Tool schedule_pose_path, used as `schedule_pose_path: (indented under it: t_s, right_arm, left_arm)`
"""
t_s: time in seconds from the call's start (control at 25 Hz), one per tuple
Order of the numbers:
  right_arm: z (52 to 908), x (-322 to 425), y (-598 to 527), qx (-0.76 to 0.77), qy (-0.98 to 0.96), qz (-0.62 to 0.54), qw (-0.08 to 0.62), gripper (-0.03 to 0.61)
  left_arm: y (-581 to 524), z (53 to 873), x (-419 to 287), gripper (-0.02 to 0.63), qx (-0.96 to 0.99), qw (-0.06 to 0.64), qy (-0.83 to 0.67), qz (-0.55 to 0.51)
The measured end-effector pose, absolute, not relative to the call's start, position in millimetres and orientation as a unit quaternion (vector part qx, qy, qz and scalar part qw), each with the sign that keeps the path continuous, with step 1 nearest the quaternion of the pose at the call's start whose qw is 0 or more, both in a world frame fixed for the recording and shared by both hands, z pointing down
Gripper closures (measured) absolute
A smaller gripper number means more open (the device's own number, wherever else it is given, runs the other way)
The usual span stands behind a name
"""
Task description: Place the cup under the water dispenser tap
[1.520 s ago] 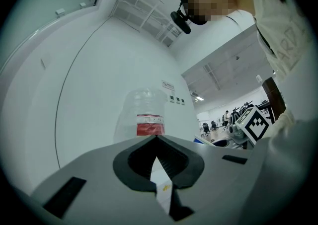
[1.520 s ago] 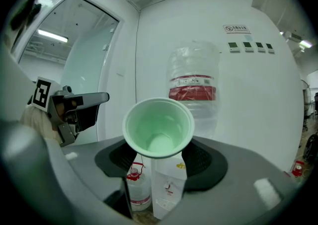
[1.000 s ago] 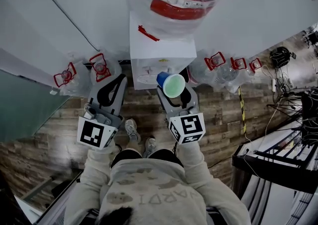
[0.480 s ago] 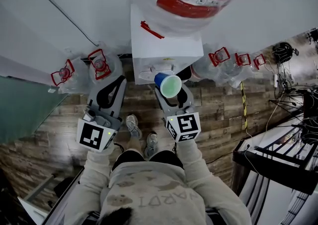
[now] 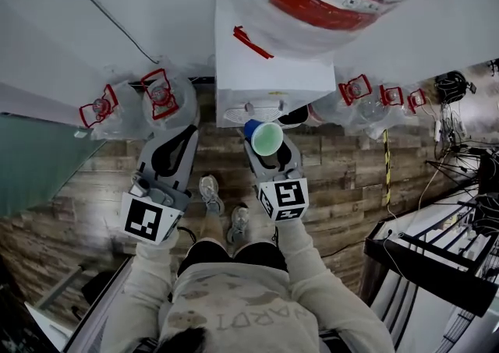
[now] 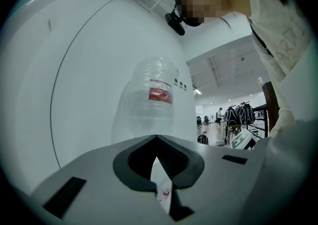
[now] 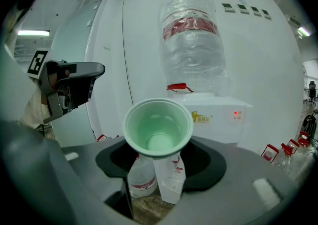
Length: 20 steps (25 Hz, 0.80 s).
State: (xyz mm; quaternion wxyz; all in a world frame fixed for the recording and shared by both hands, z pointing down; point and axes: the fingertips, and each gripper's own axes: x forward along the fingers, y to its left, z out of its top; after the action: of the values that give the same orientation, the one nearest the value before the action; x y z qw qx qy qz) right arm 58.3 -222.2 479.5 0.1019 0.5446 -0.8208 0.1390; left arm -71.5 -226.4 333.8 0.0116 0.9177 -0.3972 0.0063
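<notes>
A blue cup with a pale green inside (image 5: 267, 138) is held upright, mouth up, in my right gripper (image 5: 270, 153), which is shut on it. The cup stands just in front of the white water dispenser (image 5: 265, 82), below its tap area (image 5: 261, 110). In the right gripper view the cup (image 7: 158, 127) fills the space between the jaws of the right gripper (image 7: 160, 145), with the dispenser (image 7: 218, 114) and its big upturned bottle (image 7: 191, 40) behind. My left gripper (image 5: 178, 145) hangs to the left of the dispenser, shut on nothing. In its own view the left gripper (image 6: 156, 142) faces a white wall and the bottle (image 6: 149, 100).
Spare water bottles with red handles stand on the wooden floor left (image 5: 160, 102) and right (image 5: 359, 94) of the dispenser. A black rack and cables (image 5: 460, 203) lie at the right. The person's shoes (image 5: 209, 192) are below the grippers.
Both grippers have sunk lower. The cup in the right gripper has come closer to the dispenser's front and now sits right under its tap area.
</notes>
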Motion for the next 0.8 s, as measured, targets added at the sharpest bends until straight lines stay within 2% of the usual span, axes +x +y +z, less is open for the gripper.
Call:
schedule_pose_path:
  t_s: [0.8]
  right_arm:
    - [578.6, 50.1, -232.7, 0.528, -0.82, 0.165, 0.144, 0.304]
  left_arm:
    - [-227.8, 406.2, -74.1, 0.609, 0.911, 0.058, -0.407, 0.024]
